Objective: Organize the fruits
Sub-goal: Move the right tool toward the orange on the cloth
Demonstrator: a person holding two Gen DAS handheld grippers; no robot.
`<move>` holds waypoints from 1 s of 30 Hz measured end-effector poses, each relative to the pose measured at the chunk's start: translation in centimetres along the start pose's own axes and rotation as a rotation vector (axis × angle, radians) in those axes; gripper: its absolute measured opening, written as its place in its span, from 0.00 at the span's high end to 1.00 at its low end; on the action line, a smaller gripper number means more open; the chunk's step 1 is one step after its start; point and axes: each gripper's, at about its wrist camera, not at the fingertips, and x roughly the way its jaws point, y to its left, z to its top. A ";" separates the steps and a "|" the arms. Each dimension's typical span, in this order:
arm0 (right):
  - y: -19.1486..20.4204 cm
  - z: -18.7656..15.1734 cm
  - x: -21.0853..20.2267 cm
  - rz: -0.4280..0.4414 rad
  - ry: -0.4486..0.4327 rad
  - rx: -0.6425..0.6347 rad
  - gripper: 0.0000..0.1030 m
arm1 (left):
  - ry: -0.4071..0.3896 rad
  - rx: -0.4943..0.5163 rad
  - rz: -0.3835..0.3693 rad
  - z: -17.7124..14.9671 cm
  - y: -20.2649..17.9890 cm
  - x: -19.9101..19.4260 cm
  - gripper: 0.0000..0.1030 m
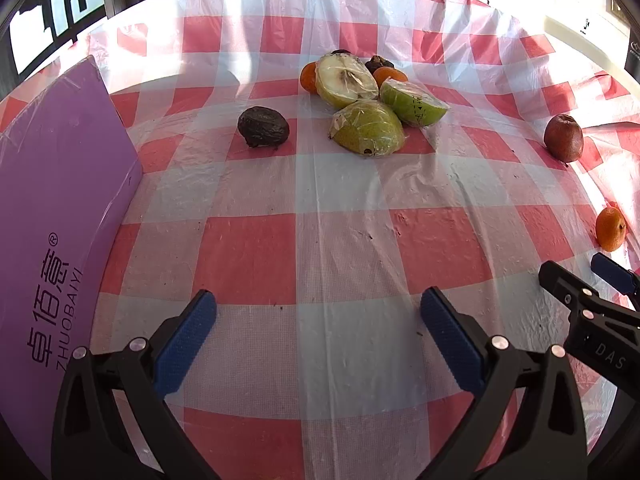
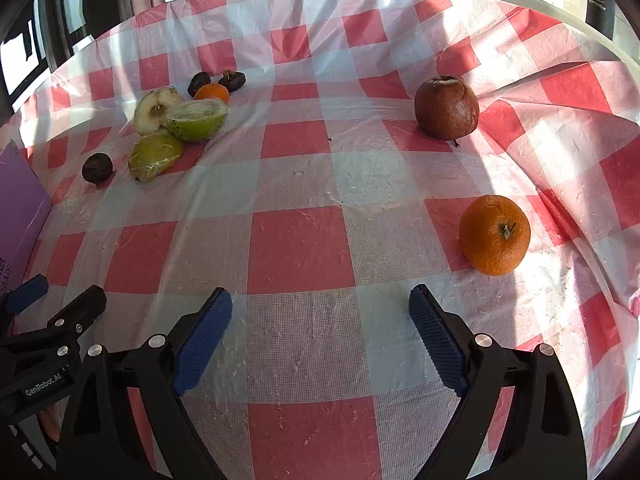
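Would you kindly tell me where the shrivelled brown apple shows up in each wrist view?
Left wrist view: brown apple at the far right edge, mid-height.
Right wrist view: brown apple, upper right of centre.
Shared landmark: the lone orange sits nearer the camera than it.

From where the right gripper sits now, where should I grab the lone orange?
Grip the orange across its round middle, coming from the near side with the open right gripper. It lies tipped, stem facing the camera, with free cloth on both flanks, so the fingers should straddle it.
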 end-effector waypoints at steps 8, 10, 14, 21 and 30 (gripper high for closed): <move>0.0 0.0 0.0 -0.002 0.000 0.003 0.15 | -0.001 -0.001 -0.001 -0.1 0.0 0.0 0.01; 0.0 0.0 0.0 -0.003 0.000 0.002 0.15 | -0.002 -0.001 -0.002 -0.2 0.1 0.0 0.01; 0.1 0.6 0.4 -0.004 0.002 0.002 0.15 | -0.002 -0.001 -0.001 -0.2 0.1 0.0 0.01; 0.1 0.7 0.5 -0.002 0.001 0.006 0.15 | -0.001 -0.001 0.000 -0.1 0.0 0.0 0.01; 0.1 0.6 0.6 -0.005 0.001 0.003 0.15 | -0.001 -0.001 0.000 -0.1 0.0 0.0 0.01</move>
